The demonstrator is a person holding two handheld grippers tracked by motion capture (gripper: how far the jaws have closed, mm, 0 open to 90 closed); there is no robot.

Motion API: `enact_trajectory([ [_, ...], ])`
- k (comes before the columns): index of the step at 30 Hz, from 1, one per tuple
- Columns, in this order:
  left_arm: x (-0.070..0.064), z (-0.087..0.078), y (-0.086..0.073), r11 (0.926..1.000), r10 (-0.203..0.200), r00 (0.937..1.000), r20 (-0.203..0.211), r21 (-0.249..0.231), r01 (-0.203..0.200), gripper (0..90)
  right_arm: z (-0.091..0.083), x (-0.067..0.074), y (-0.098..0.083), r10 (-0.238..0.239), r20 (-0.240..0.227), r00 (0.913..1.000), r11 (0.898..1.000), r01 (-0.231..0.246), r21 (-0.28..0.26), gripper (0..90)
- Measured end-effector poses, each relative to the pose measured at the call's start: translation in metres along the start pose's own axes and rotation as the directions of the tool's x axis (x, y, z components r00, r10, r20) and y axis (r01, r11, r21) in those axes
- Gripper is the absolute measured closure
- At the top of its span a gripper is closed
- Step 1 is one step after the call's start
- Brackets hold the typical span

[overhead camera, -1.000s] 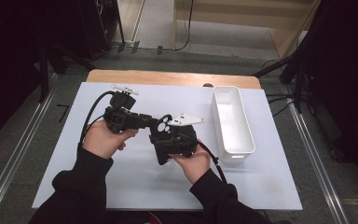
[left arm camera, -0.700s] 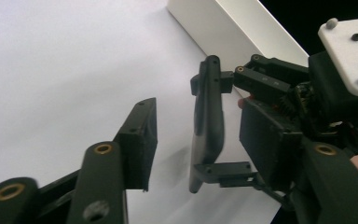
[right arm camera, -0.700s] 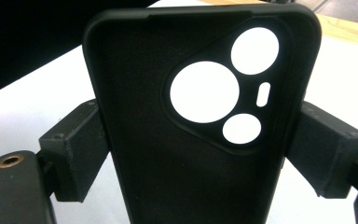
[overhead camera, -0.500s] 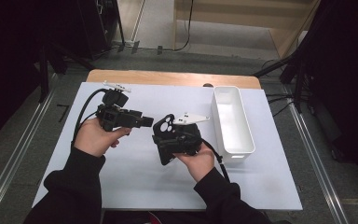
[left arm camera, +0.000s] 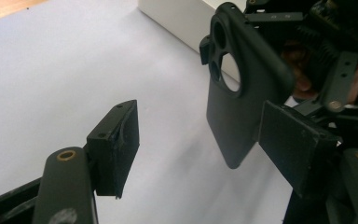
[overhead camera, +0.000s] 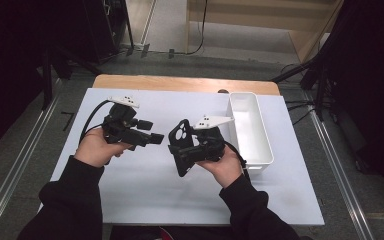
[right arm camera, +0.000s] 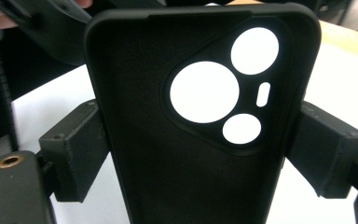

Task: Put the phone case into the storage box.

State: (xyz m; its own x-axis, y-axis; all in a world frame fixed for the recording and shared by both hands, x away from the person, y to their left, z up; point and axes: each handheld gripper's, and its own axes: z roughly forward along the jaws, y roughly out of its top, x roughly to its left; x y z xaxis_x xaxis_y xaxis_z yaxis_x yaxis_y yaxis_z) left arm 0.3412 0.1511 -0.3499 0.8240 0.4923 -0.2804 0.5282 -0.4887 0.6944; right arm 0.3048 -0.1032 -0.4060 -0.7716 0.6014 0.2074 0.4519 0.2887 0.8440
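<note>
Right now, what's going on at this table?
A person holds a gripper in each hand over a white table. The right gripper is clamped on the sides of a black phone case and holds it up. The left gripper has just opened its jaws; nothing is pressed between them. A white bin stands at the right.

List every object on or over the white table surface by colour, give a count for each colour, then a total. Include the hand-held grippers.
Black: 3 - left gripper, right gripper, phone case
White: 1 - long tray
Total: 4
</note>
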Motion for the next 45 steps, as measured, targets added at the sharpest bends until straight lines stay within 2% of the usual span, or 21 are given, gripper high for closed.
enact_trajectory([
  [4, 0.002, 0.004, -0.006, 0.9997, 0.024, 0.9997, 0.009, -0.002, -0.024, 27.4, -0.003, -0.005, 0.0, 0.002, -0.053, 0.9986, 1.0, -0.001, 0.01, 11.3],
  [5, 0.002, 0.005, -0.008, 0.9995, 0.032, 0.9994, 0.012, -0.003, -0.032, 24.9, -0.004, -0.006, 0.0, 0.001, -0.057, 0.9984, 1.0, 0.0, 0.013, 11.3],
  [9, 0.002, 0.01, -0.014, 0.9984, 0.055, 0.9985, -0.004, -0.014, -0.055, 24.6, -0.006, -0.012, 0.0, -0.008, -0.076, 0.9971, 1.0, 0.01, 0.022, 11.3],
  [11, 0.001, 0.012, -0.017, 0.9981, 0.058, 0.9983, 0.004, -0.022, -0.058, 24.6, -0.008, -0.014, 0.0, -0.008, -0.084, 0.9964, 1.0, 0.01, 0.025, 11.2],
  [15, 0.0, 0.018, -0.024, 0.9968, 0.08, 0.9968, 0.005, -0.004, -0.08, 24.6, -0.012, -0.018, 0.001, -0.01, -0.096, 0.9954, 1.0, 0.013, 0.029, 11.2],
  [17, -0.001, 0.021, -0.029, 0.9963, 0.085, 0.9964, -0.001, -0.011, -0.085, 24.6, -0.013, -0.02, 0.001, -0.011, -0.105, 0.9944, 0.999, 0.015, 0.031, 11.2],
  [23, -0.003, 0.031, -0.045, 0.9958, 0.09, 0.996, -0.001, -0.019, -0.09, 24.7, -0.014, -0.022, 0.0, -0.016, -0.115, 0.9932, 0.999, 0.021, 0.046, 11.1],
  [30, -0.004, 0.036, -0.063, 0.9945, 0.102, 0.9948, -0.011, -0.024, -0.102, 24.7, -0.015, -0.021, 0.0, -0.023, -0.125, 0.9918, 0.998, 0.029, 0.051, 11.1],
  [38, -0.003, 0.036, -0.084, 0.9955, 0.082, 0.9965, -0.014, -0.047, -0.083, 24.6, -0.015, -0.022, -0.001, -0.032, -0.133, 0.9906, 0.998, 0.038, 0.045, 11.1],
  [45, -0.001, 0.04, -0.103, 0.9962, 0.078, 0.9962, -0.037, -0.035, -0.08, 24.6, -0.018, -0.021, 0.002, -0.03, -0.151, 0.9881, 0.998, 0.039, 0.054, 11.1],
])
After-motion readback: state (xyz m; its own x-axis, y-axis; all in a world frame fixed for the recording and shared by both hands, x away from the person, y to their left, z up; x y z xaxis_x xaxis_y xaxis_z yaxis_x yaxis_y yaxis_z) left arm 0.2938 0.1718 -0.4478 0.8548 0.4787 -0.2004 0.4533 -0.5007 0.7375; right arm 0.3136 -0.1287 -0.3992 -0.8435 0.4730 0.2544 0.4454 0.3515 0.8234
